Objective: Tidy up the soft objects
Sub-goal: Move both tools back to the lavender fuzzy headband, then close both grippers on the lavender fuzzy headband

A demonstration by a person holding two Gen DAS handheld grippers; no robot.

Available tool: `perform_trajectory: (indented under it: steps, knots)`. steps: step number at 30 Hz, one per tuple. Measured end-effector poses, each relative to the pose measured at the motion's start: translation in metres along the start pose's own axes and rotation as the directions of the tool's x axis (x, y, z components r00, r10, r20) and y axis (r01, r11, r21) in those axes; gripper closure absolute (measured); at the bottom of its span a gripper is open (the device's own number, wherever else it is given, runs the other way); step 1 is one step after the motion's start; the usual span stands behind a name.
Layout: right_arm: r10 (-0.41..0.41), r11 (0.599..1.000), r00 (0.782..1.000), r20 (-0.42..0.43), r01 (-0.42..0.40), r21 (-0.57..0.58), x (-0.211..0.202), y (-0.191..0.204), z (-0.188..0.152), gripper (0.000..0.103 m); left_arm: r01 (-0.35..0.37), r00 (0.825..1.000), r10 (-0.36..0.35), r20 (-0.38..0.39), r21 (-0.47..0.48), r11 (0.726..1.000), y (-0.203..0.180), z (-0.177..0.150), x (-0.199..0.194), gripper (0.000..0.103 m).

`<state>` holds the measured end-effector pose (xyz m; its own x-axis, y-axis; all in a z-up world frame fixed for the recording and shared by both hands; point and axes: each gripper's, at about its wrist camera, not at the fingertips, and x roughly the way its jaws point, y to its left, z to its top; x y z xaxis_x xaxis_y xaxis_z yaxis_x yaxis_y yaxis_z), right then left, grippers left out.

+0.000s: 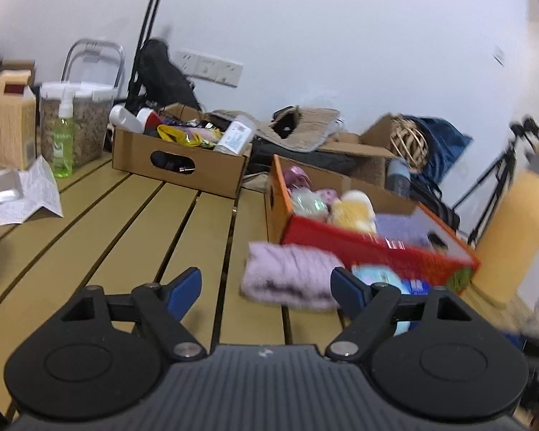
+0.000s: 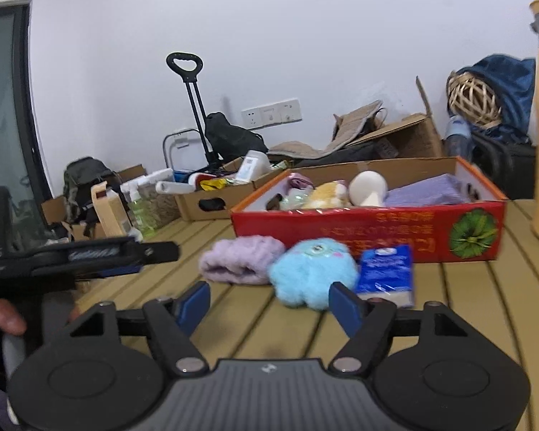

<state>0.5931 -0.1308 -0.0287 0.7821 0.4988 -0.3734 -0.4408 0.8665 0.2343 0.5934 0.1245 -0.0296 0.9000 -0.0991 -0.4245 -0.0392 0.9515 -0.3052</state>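
Observation:
A red cardboard box (image 2: 370,230) on the slatted wooden table holds a yellow plush (image 2: 327,192), a white rounded toy and a lilac folded cloth. In front of it lie a lilac fluffy cloth (image 2: 240,258), a light-blue plush (image 2: 311,269) and a blue tissue pack (image 2: 386,273). My right gripper (image 2: 269,298) is open just short of the blue plush, with nothing between its fingers. My left gripper (image 1: 266,283) is open too. The lilac cloth (image 1: 291,274) lies just ahead of it, towards its right finger, untouched. The red box (image 1: 377,251) lies beyond.
A brown cardboard box (image 1: 176,161) of bottles and packets stands further back. A green spray bottle (image 1: 63,143) and a clear container stand at the far left. A tall yellow cylinder (image 1: 514,233) rises right of the red box. A hand (image 2: 7,316) shows at the left edge.

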Motion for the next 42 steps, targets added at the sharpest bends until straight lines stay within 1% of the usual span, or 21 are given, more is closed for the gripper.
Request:
perform_trajectory:
  steps: [4, 7, 10, 12, 13, 15, 16, 17, 18, 20, 22, 24, 25, 27, 29, 31, 34, 37, 38, 40, 42]
  knots:
    - [0.012, 0.998, 1.0, -0.01, -0.011, 0.056, 0.023, 0.0, 0.013, 0.04, 0.014, 0.999, -0.015, -0.04, -0.029, 0.999, 0.006, 0.027, 0.041, 0.023]
    - [0.013, 0.996, 1.0, -0.012, -0.011, 0.093, 0.04, -0.003, 0.023, 0.043, 0.014, 0.995, -0.02, -0.102, -0.057, 0.998, 0.014, 0.026, 0.068, 0.025]
    - [0.013, 0.995, 0.999, -0.051, -0.008, 0.095, 0.069, -0.006, 0.037, 0.05, 0.032, 0.985, -0.049, -0.163, -0.111, 0.993, 0.029, 0.02, 0.082, 0.032]
    - [0.015, 0.992, 0.994, -0.106, -0.001, 0.123, 0.097, -0.01, 0.046, 0.06, 0.054, 0.979, -0.081, -0.188, -0.146, 0.988, 0.035, 0.018, 0.088, 0.046]
    - [0.033, 0.989, 0.99, -0.137, -0.013, 0.145, 0.11, -0.012, 0.049, 0.063, 0.073, 0.976, -0.102, -0.192, -0.153, 0.986, 0.037, 0.017, 0.089, 0.049]
    - [0.059, 0.982, 0.982, -0.181, -0.024, 0.189, 0.134, -0.015, 0.049, 0.065, 0.103, 0.969, -0.136, -0.205, -0.165, 0.981, 0.039, 0.013, 0.092, 0.061]
    - [0.065, 0.979, 0.978, -0.199, -0.024, 0.203, 0.142, -0.016, 0.048, 0.066, 0.107, 0.967, -0.141, -0.213, -0.164, 0.981, 0.039, 0.011, 0.093, 0.064]
    - [0.07, 0.978, 0.973, -0.22, -0.023, 0.208, 0.149, -0.016, 0.045, 0.067, 0.112, 0.967, -0.144, -0.208, -0.158, 0.981, 0.038, 0.008, 0.092, 0.069]
    - [0.051, 0.981, 0.973, -0.226, -0.007, 0.192, 0.153, -0.014, 0.042, 0.072, 0.118, 0.967, -0.146, -0.208, -0.143, 0.983, 0.036, 0.007, 0.091, 0.072]
    - [0.011, 0.99, 0.974, -0.228, 0.021, 0.137, 0.156, -0.009, 0.04, 0.071, 0.116, 0.968, -0.141, -0.206, -0.128, 0.985, 0.034, 0.007, 0.09, 0.073]
    - [0.008, 0.991, 0.974, -0.227, 0.023, 0.134, 0.16, -0.009, 0.041, 0.07, 0.111, 0.969, -0.136, -0.206, -0.131, 0.985, 0.033, 0.006, 0.091, 0.075]
    - [0.004, 0.992, 0.977, -0.215, 0.023, 0.122, 0.163, -0.003, 0.039, 0.066, 0.104, 0.971, -0.129, -0.2, -0.131, 0.986, 0.032, 0.006, 0.09, 0.076]
    - [0.004, 0.993, 0.978, -0.209, 0.02, 0.113, 0.163, -0.001, 0.038, 0.067, 0.102, 0.972, -0.127, -0.197, -0.131, 0.986, 0.032, 0.005, 0.089, 0.077]
    - [0.005, 0.995, 0.98, -0.199, 0.015, 0.094, 0.16, 0.002, 0.036, 0.08, 0.101, 0.975, -0.124, -0.184, -0.126, 0.987, 0.032, 0.006, 0.084, 0.082]
    - [0.033, 0.995, 0.982, -0.185, -0.014, 0.102, 0.151, 0.003, 0.036, 0.083, 0.105, 0.979, -0.123, -0.165, -0.117, 0.988, 0.031, 0.008, 0.073, 0.084]
    - [0.061, 0.994, 0.986, -0.153, -0.047, 0.096, 0.134, 0.01, 0.036, 0.083, 0.117, 0.983, -0.129, -0.13, -0.094, 0.989, 0.028, 0.01, 0.051, 0.084]
    - [0.086, 0.996, 0.993, -0.084, -0.087, -0.004, 0.09, 0.032, 0.034, 0.083, 0.14, 0.989, -0.143, -0.046, -0.071, 0.988, 0.017, 0.005, 0.001, 0.085]
    - [0.139, 0.989, 0.99, -0.012, -0.139, -0.056, 0.034, 0.048, 0.021, 0.083, 0.158, 0.987, -0.157, 0.027, -0.041, 0.987, 0.003, -0.02, -0.055, 0.085]
    - [0.165, 0.984, 0.986, 0.008, -0.164, -0.071, 0.014, 0.051, 0.012, 0.083, 0.167, 0.986, -0.166, 0.033, -0.044, 0.985, -0.001, -0.032, -0.067, 0.085]
    - [0.191, 0.979, 0.981, 0.02, -0.19, -0.07, -0.014, 0.05, -0.005, 0.083, 0.182, 0.983, -0.183, 0.002, -0.069, 0.981, -0.008, -0.058, -0.082, 0.085]
    - [0.176, 0.983, 0.984, 0.008, -0.175, -0.048, -0.032, 0.043, -0.022, 0.083, 0.185, 0.982, -0.187, -0.032, -0.061, 0.981, -0.02, -0.075, -0.089, 0.085]
